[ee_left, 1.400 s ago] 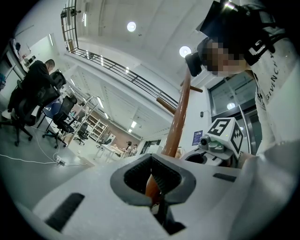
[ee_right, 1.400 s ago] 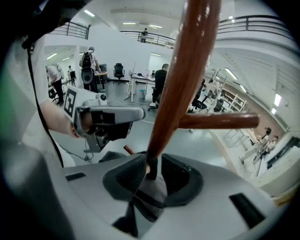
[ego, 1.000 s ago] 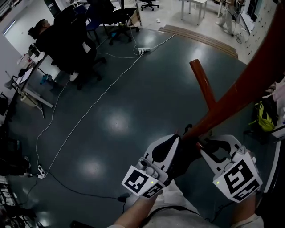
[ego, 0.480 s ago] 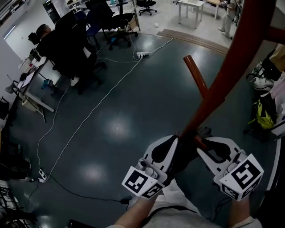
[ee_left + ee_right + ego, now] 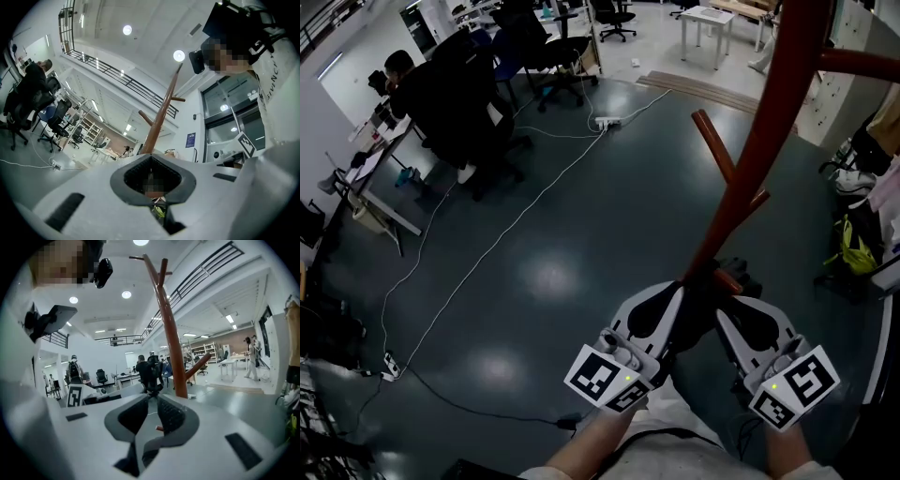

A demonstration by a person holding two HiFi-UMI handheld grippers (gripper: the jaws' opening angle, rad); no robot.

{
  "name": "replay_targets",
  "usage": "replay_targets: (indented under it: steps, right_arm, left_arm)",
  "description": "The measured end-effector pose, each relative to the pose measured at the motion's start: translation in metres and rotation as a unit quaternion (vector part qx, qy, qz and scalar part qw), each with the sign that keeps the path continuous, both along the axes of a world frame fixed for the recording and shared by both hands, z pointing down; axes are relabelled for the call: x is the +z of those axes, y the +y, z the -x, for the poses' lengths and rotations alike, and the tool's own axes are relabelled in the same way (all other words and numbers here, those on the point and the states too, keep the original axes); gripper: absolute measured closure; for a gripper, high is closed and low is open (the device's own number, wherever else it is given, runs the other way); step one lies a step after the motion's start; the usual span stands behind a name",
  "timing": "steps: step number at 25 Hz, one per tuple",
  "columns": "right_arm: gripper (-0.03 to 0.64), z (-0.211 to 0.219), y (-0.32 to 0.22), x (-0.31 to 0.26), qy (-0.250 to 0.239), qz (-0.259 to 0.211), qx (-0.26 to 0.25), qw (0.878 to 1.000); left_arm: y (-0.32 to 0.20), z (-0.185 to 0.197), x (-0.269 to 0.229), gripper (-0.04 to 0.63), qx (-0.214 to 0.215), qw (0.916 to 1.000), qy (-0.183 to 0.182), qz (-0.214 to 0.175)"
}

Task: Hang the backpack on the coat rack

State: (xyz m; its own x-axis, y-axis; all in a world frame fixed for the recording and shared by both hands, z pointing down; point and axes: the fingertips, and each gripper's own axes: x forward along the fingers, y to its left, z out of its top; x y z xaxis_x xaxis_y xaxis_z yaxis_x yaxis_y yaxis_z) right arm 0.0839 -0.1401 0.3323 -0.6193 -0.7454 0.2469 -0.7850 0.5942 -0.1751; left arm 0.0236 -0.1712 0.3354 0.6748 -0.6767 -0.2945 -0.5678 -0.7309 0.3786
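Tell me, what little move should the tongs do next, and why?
Probably ease the right tongs back from the coat rack. In the head view the dark backpack sits against it by a short peg, and the right gripper view shows those tongs slightly apart, gripping nothing.

The head view looks steeply down at the floor [image 5: 544, 253], close beside the rack [image 5: 761, 141]. Both gripper views sit low and tilt up toward the ceiling [image 5: 140, 42]. All three views share the rack.
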Motion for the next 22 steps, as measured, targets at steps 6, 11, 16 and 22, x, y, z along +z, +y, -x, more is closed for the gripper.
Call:
replay_targets:
  steps: [6,11,16,22]
  right_arm:
    - [0.584,0.001,0.027,0.053,0.020,0.055,0.027,0.998]
    - [0.591,-0.002,0.043,0.055,0.048,0.036,0.042,0.997]
    - [0.591,0.007,0.053,0.048,0.033,0.011,0.035,0.999]
    - [0.591,0.000,0.060,0.052,0.038,0.017,0.046,0.998]
  left_arm:
    - [0.018,0.002,0.004,0.584,0.000,1.0000,-0.005,0.001]
    - [0.029,0.004,0.015,0.584,0.003,0.9998,-0.004,0.018]
    - [0.037,0.005,0.015,0.584,0.009,0.9997,-0.006,0.020]
    - [0.043,-0.008,0.014,0.584,0.021,0.9996,-0.009,0.018]
